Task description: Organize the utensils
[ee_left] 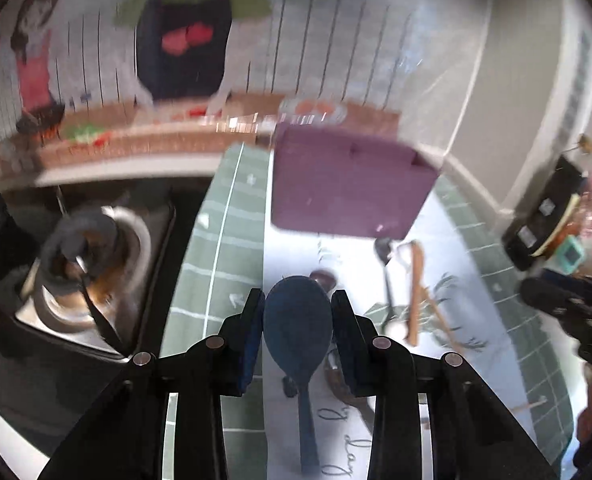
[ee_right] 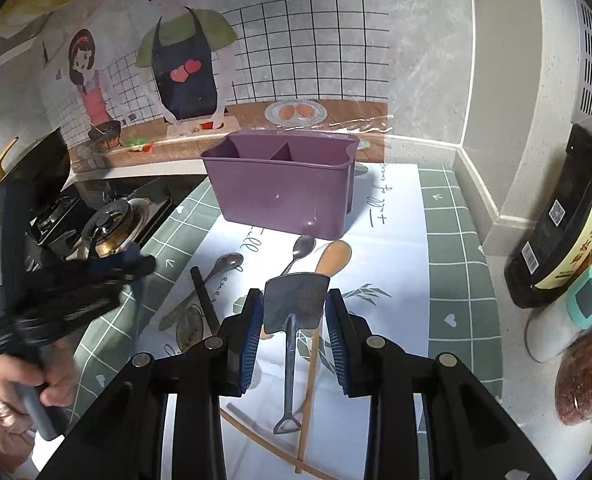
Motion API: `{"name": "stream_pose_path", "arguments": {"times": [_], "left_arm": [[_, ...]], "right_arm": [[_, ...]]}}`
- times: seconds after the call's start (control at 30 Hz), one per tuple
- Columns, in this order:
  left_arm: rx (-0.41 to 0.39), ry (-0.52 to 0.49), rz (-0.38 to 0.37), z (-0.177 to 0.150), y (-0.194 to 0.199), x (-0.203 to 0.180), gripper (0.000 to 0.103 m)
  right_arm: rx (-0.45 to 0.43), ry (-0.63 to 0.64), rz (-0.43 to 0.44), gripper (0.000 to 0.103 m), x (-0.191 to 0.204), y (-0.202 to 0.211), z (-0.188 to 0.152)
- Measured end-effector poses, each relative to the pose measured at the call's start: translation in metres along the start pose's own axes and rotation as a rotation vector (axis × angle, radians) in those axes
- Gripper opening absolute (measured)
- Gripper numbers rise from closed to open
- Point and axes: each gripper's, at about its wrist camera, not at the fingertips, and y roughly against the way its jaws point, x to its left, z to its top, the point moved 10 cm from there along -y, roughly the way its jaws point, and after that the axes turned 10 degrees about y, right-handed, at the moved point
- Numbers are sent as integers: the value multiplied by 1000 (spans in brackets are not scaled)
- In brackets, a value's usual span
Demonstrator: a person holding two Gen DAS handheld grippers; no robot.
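A purple two-compartment utensil holder (ee_right: 283, 188) stands on the mat at the back; it also shows blurred in the left wrist view (ee_left: 348, 184). My left gripper (ee_left: 298, 324) is shut on a dark blue spoon (ee_left: 298, 328), held above the mat. My right gripper (ee_right: 295, 316) is shut on a small metal shovel-shaped spoon (ee_right: 296, 304). On the mat lie two metal spoons (ee_right: 302, 250) (ee_right: 225, 264), a wooden spoon (ee_right: 334, 258), a black stick (ee_right: 205, 300) and wooden chopsticks (ee_right: 308, 400).
A gas stove (ee_right: 103, 228) sits left of the mat. A dark sauce bottle (ee_right: 560, 220), a thermometer (ee_right: 568, 312) and a jar (ee_right: 588, 376) stand at the right. The left gripper and hand show in the right wrist view (ee_right: 55, 304).
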Motion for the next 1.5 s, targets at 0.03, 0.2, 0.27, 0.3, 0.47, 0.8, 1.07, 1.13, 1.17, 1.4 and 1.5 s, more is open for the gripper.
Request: {"name": "stream_pose_path", "arguments": {"times": [0.03, 0.2, 0.27, 0.3, 0.47, 0.8, 1.07, 1.13, 1.17, 1.4, 1.5], "left_arm": [[-27, -9, -12, 5, 10, -4, 35], [-130, -23, -70, 39, 44, -22, 35], [-173, -25, -121, 70, 58, -36, 35], [-195, -28, -152, 89, 65, -43, 35], [-271, -27, -209, 168, 77, -64, 35], [-205, 3, -143, 155, 42, -23, 35], [-130, 55, -109, 116, 30, 10, 35], [-119, 64, -109, 111, 30, 13, 35], [-115, 68, -109, 109, 30, 14, 35], [-86, 102, -102, 95, 29, 27, 35], [-71, 117, -103, 91, 27, 29, 35]], "right_arm": [[-4, 2, 5, 29, 1, 1, 1], [-48, -13, 28, 23, 3, 10, 15], [-77, -26, 47, 4, 3, 18, 28], [-103, -37, 64, 4, 2, 24, 41], [-241, 26, 46, 4, -8, 57, 118], [-41, 252, 114, 7, 6, -16, 90], [194, 425, 284, 58, 44, -94, 16], [237, 393, 313, 62, 41, -112, 10], [254, 372, 318, 63, 39, -120, 7], [356, 217, 322, 65, 19, -131, -19], [389, 241, 393, 65, 37, -113, -34]]}}
